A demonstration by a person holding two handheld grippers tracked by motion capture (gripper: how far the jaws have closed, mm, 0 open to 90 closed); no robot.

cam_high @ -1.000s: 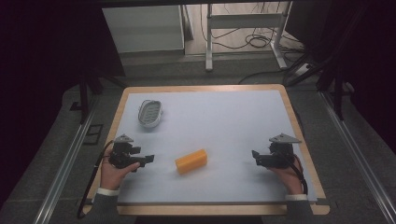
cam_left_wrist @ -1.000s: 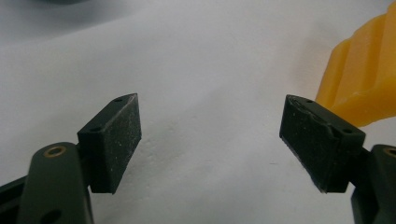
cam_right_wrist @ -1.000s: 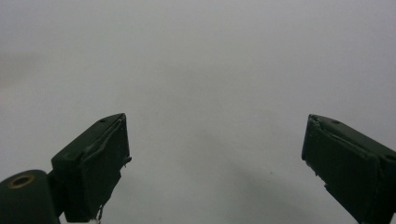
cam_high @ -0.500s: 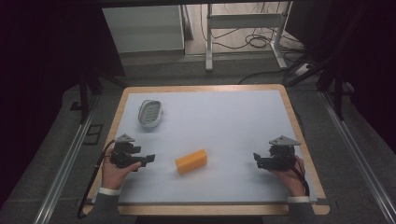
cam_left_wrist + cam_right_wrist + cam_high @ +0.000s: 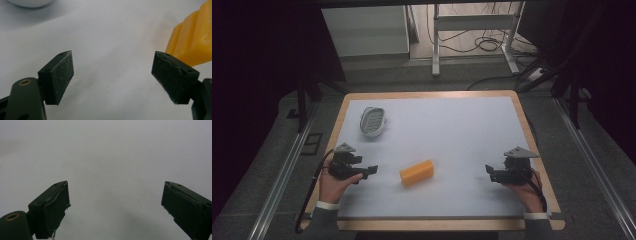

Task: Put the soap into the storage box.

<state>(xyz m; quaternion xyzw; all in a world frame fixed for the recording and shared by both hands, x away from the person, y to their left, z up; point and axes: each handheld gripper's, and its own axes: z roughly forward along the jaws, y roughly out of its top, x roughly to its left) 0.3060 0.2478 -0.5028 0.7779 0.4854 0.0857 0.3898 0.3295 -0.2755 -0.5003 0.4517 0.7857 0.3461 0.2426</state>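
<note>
The orange block (image 5: 416, 172) looks light, perhaps soft like soap or sponge; grasp across its short sides. Left gripper (image 5: 371, 171), beside it, has just been opening with nothing between its jaws; right gripper (image 5: 488, 172) gapes empty too.

The left gripper (image 5: 371, 171), a black two-jaw tool held near the orange ridged soap-like block (image 5: 416, 172), has just been opening its jaws further; they now stand wide with nothing between them. The right gripper (image 5: 490, 173), black with a grey three-cornered plate on top, has drifted slightly toward the person's edge of the table, farther from that block.
</note>
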